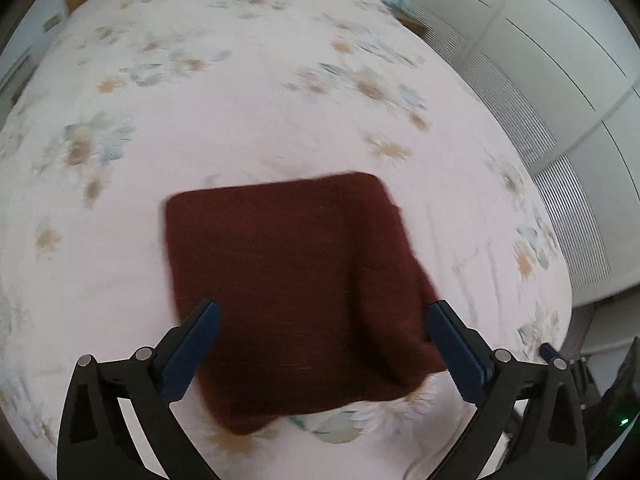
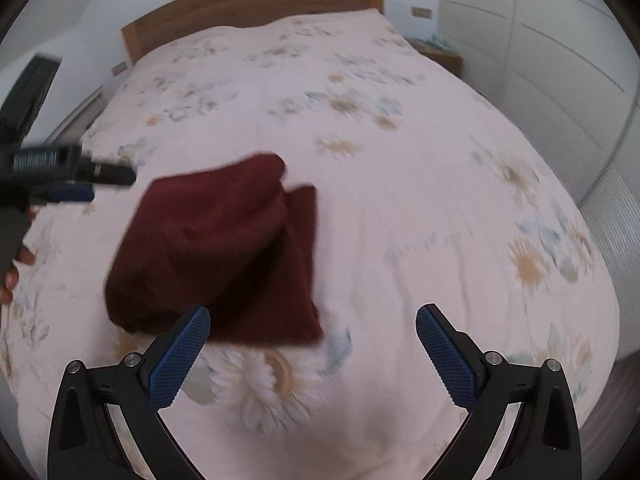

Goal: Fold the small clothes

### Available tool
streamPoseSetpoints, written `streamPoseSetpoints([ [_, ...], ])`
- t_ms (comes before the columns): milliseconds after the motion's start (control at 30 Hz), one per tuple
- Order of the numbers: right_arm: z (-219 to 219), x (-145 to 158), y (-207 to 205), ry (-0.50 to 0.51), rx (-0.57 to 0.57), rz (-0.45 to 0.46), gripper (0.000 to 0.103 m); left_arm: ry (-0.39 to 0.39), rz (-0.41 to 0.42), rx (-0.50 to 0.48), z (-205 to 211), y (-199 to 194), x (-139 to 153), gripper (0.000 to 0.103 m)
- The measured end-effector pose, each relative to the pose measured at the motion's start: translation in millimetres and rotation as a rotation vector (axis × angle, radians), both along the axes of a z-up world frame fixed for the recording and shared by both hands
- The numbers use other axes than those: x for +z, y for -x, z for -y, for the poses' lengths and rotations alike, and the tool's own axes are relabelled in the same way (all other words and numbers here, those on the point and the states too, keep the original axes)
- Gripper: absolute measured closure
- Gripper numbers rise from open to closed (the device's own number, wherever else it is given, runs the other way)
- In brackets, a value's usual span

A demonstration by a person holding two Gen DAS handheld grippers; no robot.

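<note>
A dark red folded garment lies flat on the floral bedspread. My left gripper is open above its near edge, holding nothing. In the right wrist view the garment lies to the left, folded into a thick rectangle with layered edges on its right side. My right gripper is open and empty, above the bedspread just right of the garment's near corner. The left gripper also shows in the right wrist view at the far left, above the bed.
The bed has a wooden headboard at the far end. White wardrobe doors stand along the right side. A small wooden nightstand sits by the headboard. Both views are motion-blurred.
</note>
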State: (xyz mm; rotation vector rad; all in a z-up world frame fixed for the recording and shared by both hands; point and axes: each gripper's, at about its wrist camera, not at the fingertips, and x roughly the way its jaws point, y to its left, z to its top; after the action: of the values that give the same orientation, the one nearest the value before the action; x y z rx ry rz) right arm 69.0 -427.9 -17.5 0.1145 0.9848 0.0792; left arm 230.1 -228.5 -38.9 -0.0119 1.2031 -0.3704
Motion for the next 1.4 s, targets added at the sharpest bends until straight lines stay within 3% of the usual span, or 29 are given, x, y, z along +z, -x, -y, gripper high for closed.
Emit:
streamPoseSetpoints([
  [233,-43,15,-70,-0.02,0.109,-0.077,0.001,-0.06,0.002,0.087,-74,9,0,0.001],
  [400,-74,-15,-112,-0.04,0.141,-0.2,0.031,-0.039,-0.025,0.129,-113,32,-15,0.001],
  [633,-80,-68,-115,-0.041,0.157,-0.361,0.039,-0.041,-0.07,0.152,-137,53,-32,0.001],
  [667,-77,-72,-113,-0.039,0.156,-0.368,0.055,-0.039,-0.078,0.147,-138,54,-35,0.001],
  [700,-70,-76,-111,-0.052,0.147,-0.364,0.064,-0.035,-0.083,0.143,-138,55,-37,0.001],
  [800,-45,-73,-102,-0.137,0.112,-0.329,0.076,-0.041,-0.089,0.131,-136,56,-44,0.001],
  [967,-21,-53,-86,-0.186,0.101,-0.26,0.08,-0.073,-0.071,0.075,-124,60,-47,0.001],
  [1200,-14,-93,-62,-0.155,0.069,-0.315,0.08,-0.06,-0.069,0.046,-113,62,-53,0.001],
  [1400,0,-98,-58,-0.245,0.001,-0.283,0.071,-0.075,-0.081,0.032,-109,63,-62,0.001],
])
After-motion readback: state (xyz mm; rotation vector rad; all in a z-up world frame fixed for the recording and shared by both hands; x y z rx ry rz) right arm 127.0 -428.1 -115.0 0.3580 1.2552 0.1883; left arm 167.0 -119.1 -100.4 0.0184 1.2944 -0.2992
